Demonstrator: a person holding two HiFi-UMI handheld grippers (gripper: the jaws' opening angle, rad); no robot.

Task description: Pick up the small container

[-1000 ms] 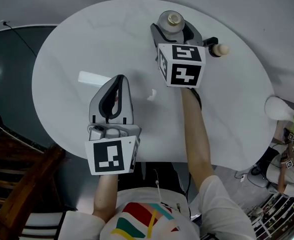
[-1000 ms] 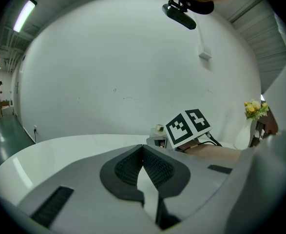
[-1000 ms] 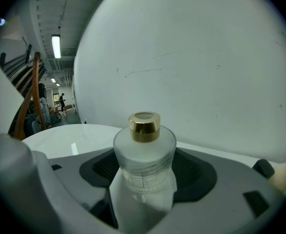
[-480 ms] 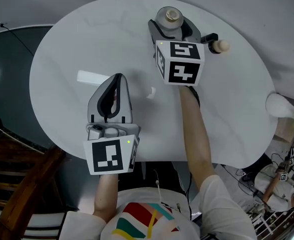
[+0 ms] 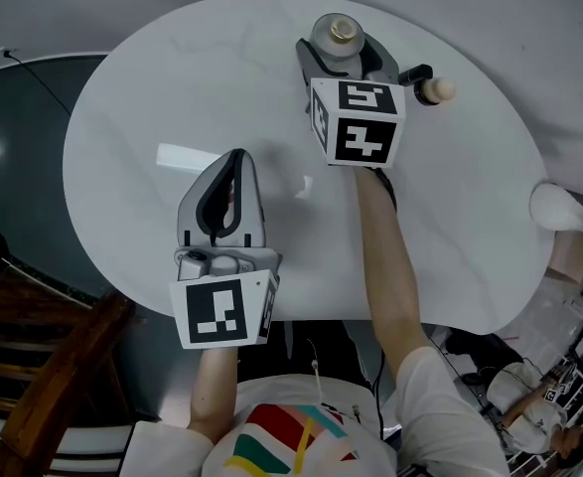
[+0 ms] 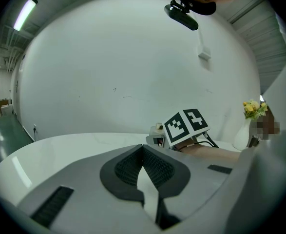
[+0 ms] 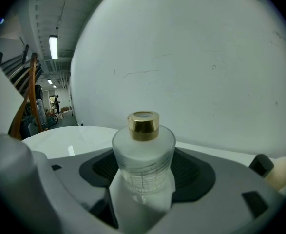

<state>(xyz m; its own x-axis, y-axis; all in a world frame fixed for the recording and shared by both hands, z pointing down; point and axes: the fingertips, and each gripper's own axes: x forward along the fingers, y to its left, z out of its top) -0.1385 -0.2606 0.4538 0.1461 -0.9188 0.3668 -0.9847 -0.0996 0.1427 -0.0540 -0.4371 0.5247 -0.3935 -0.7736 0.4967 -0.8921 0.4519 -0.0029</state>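
Note:
The small container (image 5: 341, 33) is a frosted glass bottle with a gold cap, standing near the far edge of the white oval table (image 5: 132, 97). My right gripper (image 5: 343, 60) is shut on it, one jaw on each side. In the right gripper view the container (image 7: 143, 150) stands upright between the dark pads (image 7: 101, 167) of the right gripper (image 7: 145, 172). My left gripper (image 5: 235, 159) is shut and holds nothing, low over the table's middle left. In the left gripper view the ribbed pads (image 6: 157, 167) of the left gripper (image 6: 143, 152) meet.
A small dark bottle with a round pale stopper (image 5: 432, 89) lies just right of the right gripper. A tiny white scrap (image 5: 303, 185) is on the table between the grippers. A white vase (image 5: 559, 207) stands at the right rim. A wooden chair (image 5: 53, 386) is at the lower left.
The right gripper and the container have shifted very slightly toward the far edge. The left gripper has stayed where it was.

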